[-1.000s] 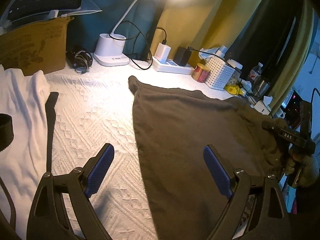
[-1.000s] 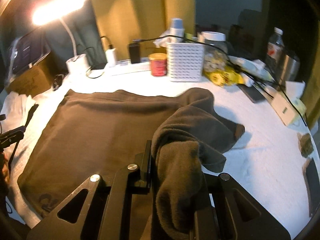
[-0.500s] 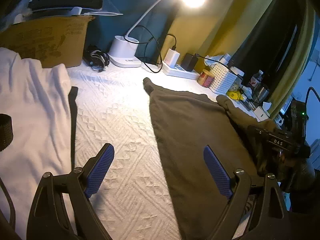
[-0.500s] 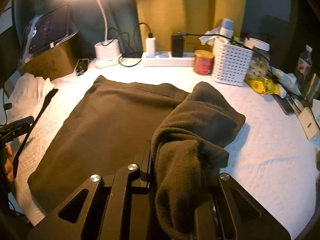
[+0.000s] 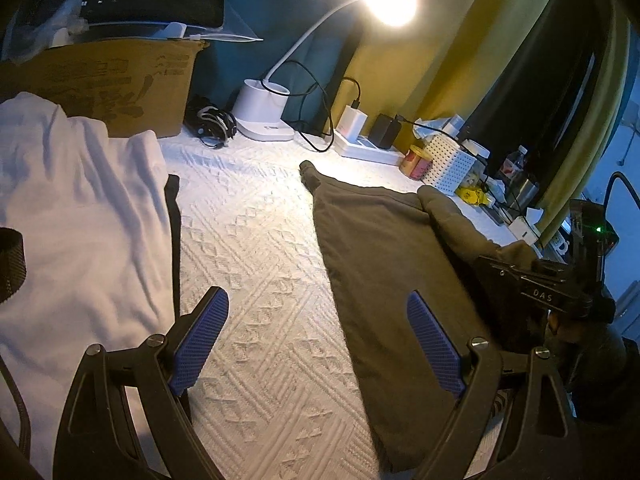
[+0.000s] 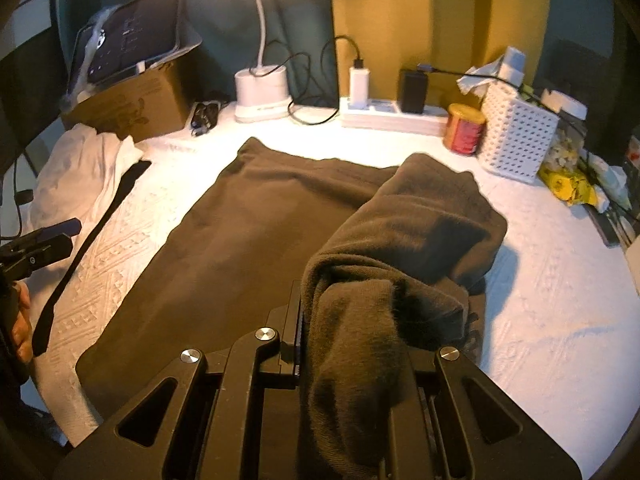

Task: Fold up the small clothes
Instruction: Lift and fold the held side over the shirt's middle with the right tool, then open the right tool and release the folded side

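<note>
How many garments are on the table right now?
2. The brown garment lies spread mid-table, its right side lifted in the right tool. The white garment lies at the table's left end. Others may be hidden.

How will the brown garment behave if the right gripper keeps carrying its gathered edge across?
Likely floppy: the brown garment droops over the right gripper in thick folds. Probably grippy, not slippery, given its fuzzy surface. The flat part may drag along the textured white cover.

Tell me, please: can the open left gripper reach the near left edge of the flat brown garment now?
Probably yes. The left gripper is open and empty, and the brown garment lies flat by its right finger, its edge uncovered on the white textured cloth.
</note>
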`<state>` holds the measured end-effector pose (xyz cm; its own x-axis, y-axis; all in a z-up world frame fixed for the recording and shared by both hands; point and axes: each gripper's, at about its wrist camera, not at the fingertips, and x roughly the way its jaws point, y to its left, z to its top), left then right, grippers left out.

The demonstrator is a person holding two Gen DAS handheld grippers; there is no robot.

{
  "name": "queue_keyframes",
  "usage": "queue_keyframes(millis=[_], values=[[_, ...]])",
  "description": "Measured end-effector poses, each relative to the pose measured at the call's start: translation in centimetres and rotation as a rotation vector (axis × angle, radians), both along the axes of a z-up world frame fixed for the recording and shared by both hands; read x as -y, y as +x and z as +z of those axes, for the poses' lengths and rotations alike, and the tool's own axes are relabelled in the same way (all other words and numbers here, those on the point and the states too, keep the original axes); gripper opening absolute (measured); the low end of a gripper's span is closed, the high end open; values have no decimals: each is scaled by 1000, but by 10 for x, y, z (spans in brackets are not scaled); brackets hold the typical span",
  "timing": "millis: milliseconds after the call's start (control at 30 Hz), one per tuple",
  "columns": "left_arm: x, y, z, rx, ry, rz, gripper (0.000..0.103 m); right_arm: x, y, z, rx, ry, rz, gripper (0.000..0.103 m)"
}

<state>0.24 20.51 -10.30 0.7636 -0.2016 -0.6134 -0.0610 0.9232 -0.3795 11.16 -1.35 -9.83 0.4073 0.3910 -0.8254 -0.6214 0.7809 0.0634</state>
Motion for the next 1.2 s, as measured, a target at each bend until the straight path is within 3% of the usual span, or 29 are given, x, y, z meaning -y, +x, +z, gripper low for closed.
queue_keyframes(millis=[167,367,400,467,500,767,1033,1200], values=[[0,-4,1,0,2,5,90,-17,-5,-9,-42,-26,33,16],[2,-8,3,1,9,9,90,-43,-23,-9,-99,-33,119,25],[2,-8,4,1,12,11,90,-48,-28,-8,-109,-38,137,41],[2,-10,4,1,16,17,90,-55,-39,-6,-127,-10,172,65],[2,-10,5,2,19,20,90,-60,-45,-6,-141,7,195,70],[6,-12,14,16,46,37,90,-63,-74,7,-136,34,316,72],[28,5,28,22,88,5,90,-29,-83,26,-108,75,348,72],[50,19,38,24,116,-31,90,2,-75,32,-93,114,303,72]])
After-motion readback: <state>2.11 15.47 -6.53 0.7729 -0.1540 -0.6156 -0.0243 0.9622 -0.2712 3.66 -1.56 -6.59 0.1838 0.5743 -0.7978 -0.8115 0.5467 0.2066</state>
